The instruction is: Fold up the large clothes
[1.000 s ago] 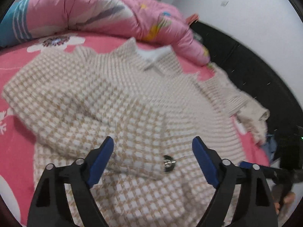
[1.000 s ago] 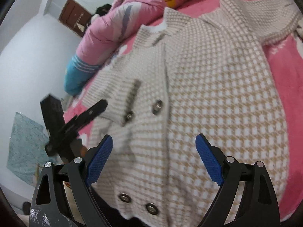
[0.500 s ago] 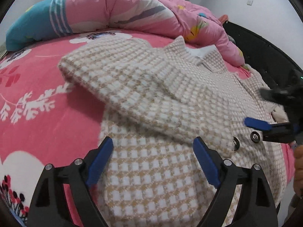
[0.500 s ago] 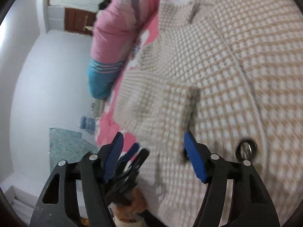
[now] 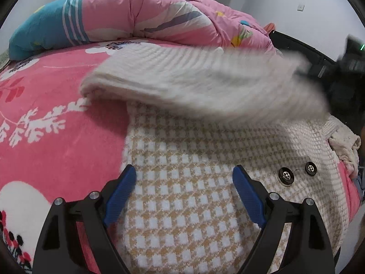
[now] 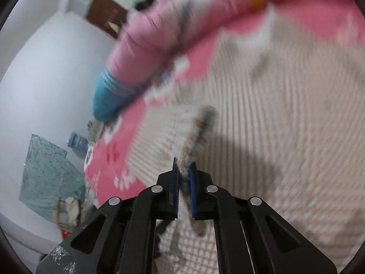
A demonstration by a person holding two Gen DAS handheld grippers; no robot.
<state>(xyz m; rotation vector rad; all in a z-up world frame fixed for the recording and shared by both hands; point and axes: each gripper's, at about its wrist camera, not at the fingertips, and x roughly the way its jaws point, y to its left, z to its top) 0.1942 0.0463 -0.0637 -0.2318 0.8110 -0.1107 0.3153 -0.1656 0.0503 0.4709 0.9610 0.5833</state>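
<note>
Two grippers noted: the right gripper (image 6: 183,171) is clamped on the cuff of the sleeve (image 5: 194,84), lifted across the checked cardigan (image 5: 194,194) on the pink bed (image 5: 57,137); the left gripper (image 5: 184,180) hovers spread, empty, above the hem. We judge the thin pinch could slip, dropping the sleeve crooked.

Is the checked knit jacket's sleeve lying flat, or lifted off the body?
Lifted. The right gripper is shut on the sleeve cuff, and the sleeve hangs blurred above the jacket body.
</note>
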